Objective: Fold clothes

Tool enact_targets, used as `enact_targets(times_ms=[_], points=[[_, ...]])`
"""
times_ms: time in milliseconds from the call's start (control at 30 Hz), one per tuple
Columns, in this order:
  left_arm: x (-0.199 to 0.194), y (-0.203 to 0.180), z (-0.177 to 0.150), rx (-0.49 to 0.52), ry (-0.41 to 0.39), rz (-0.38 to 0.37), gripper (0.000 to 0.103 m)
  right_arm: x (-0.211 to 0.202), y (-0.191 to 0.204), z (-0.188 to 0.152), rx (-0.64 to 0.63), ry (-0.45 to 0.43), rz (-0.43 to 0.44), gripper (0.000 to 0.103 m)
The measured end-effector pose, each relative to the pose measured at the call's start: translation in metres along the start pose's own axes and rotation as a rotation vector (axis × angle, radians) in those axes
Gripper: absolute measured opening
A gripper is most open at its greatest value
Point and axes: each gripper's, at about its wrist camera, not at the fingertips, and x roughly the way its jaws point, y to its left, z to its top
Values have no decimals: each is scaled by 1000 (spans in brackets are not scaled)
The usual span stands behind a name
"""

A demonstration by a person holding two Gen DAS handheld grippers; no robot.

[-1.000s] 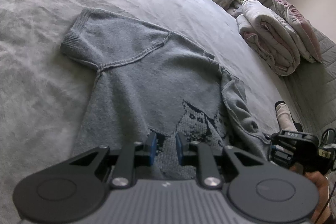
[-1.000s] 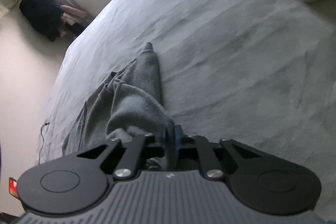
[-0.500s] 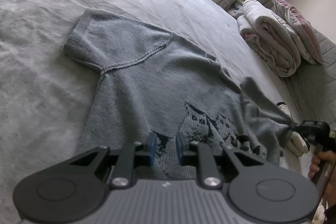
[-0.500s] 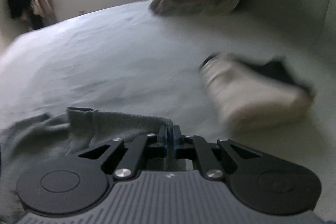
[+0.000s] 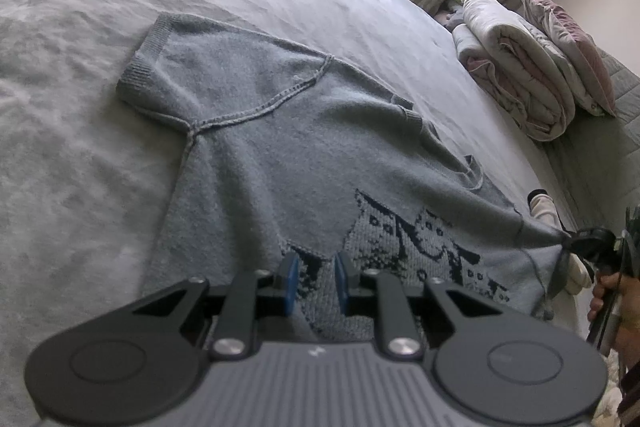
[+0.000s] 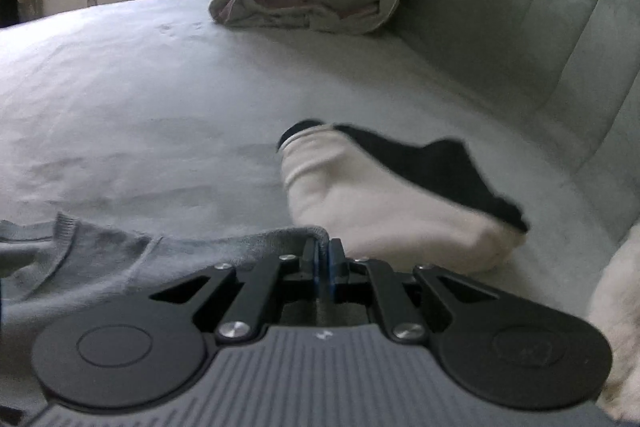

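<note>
Since the earlier frame the right gripper (image 6: 323, 259) had swung out sideways, dragging the bunched sleeve off the body of the grey knitted sweater (image 5: 280, 155) until it lay drawn out flat on the grey bedsheet (image 5: 80, 187). Its jaws had just eased apart a little, yet the sleeve's edge was still pinched between the pads, with fabric trailing away to their left. A white-and-black sock (image 6: 384, 195) lay just beyond those jaws, slightly to their right. The left gripper (image 5: 314, 281) had not moved: its blue pads stood slightly apart over the hem and the cat pattern, with knit showing in the gap; whether they gripped it I could not tell. From the left jaws the sweater ran straight ahead, hem nearest, collar farthest, the stretched sleeve far off to their right. Folding that sleeve inward probably fell to the right hand (image 5: 608, 291), which was nearer.
</note>
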Motion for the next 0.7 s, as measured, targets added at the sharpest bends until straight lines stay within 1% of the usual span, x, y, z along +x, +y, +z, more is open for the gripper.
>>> enact_targets(times_ms=[67,133,167,200,233,367,533,700], points=[[0,0,0,1,1,1,19,-5,-7,-2,39,12,38,13],[0,-1,-1,4,0,2,19,-12,-15,-3,72,22,76,16],[0,-1,-1,5,0,2,19,-16,-19,-4,88,27,89,23],[-1,-2,-1,7,0,2,19,-20,-24,-5,106,30,103,35],[-1,-2,-1,9,0,2,19,-25,-29,-7,123,31,119,38],[-3,-3,-2,13,-5,4,19,-37,-48,-22,176,67,179,39],[-6,-6,-6,33,-11,8,19,-52,-69,-53,237,125,255,39],[-13,-17,-15,117,-17,-5,19,-75,-84,-93,269,184,357,39]])
